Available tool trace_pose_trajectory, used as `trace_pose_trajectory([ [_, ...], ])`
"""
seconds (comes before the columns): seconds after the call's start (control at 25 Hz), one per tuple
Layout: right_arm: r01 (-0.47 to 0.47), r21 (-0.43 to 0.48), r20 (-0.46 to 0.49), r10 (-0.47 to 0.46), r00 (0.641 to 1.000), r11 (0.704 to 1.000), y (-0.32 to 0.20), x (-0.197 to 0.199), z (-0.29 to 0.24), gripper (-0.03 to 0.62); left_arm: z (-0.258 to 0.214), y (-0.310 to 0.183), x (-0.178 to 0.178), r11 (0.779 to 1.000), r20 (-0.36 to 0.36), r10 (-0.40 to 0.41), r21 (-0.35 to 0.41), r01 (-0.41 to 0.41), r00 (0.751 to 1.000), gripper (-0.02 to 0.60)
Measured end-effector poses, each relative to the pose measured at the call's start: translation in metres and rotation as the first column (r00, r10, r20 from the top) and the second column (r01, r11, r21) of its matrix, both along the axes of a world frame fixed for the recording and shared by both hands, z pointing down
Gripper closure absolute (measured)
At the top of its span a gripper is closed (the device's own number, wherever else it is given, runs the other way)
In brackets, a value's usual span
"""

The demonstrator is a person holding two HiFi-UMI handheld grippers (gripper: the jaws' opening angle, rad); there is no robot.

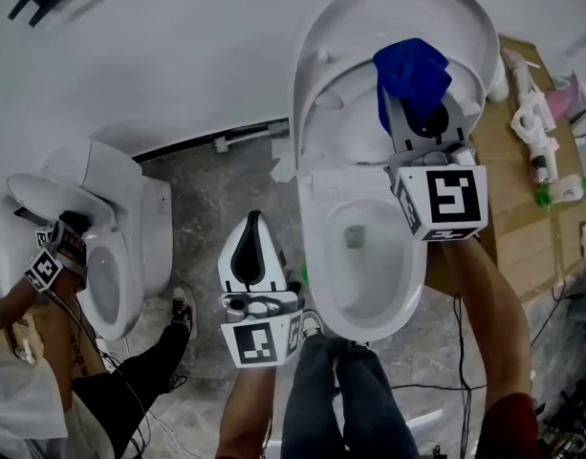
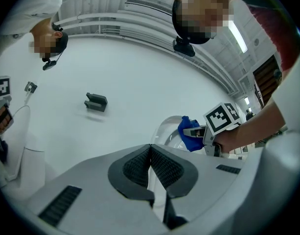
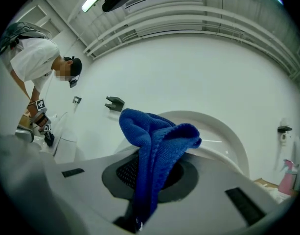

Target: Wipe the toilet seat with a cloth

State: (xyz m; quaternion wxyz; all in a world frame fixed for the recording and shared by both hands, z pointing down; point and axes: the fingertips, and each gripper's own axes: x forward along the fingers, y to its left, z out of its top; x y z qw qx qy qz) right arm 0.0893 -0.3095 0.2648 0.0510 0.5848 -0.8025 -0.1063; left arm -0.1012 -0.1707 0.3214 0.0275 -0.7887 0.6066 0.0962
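The right hand-held gripper (image 3: 150, 177) was clamped on the blue cloth (image 3: 157, 141). The cloth was pinched between the pads, with a folded bunch projecting beyond the tips and a tail hanging below. The left hand-held gripper (image 2: 150, 166) had its jaws together on nothing and was held to the left of the right one, beside the bowl rim (image 1: 316, 242). The step in hand appeared to be bringing the cloth onto the raised seat and lid (image 1: 321, 65), directly ahead of the right tips; contact could not be confirmed. For a good wipe, the projecting bunch should meet the plastic first. It should be pressed flat enough that the cloth, not the jaw tips, bears on the seat, and should then follow the curve of the ring. The edges to mind were the curved rim of the raised assembly around the cloth and the hinge zone just below the tips. Open room lay to the left of the right hand-held gripper, over the bowl and toward the bare wall (image 1: 159, 55). To its right, the cardboard (image 1: 508, 199) carrying spray bottles (image 1: 530, 113) stood near. Far to the left, a second toilet (image 1: 130, 208) and another person (image 1: 34, 400) were well apart.
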Motion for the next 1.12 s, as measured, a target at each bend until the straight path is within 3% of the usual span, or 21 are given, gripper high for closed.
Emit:
trace_pose_trajectory([
  [0.6, -0.110, 0.009, 0.011, 0.109, 0.994, 0.994, -0.002, 0.071, 0.000, 0.540, 0.003, -0.003, 0.016, 1.000, 0.010, 0.018, -0.003, -0.018, 1.000, 0.565],
  [1.12, -0.207, 0.005, -0.060, 0.206, 0.977, 0.978, 0.001, 0.134, 0.015, 0.540, 0.014, -0.005, 0.031, 0.999, 0.022, 0.033, -0.025, -0.032, 0.999, 0.565],
])
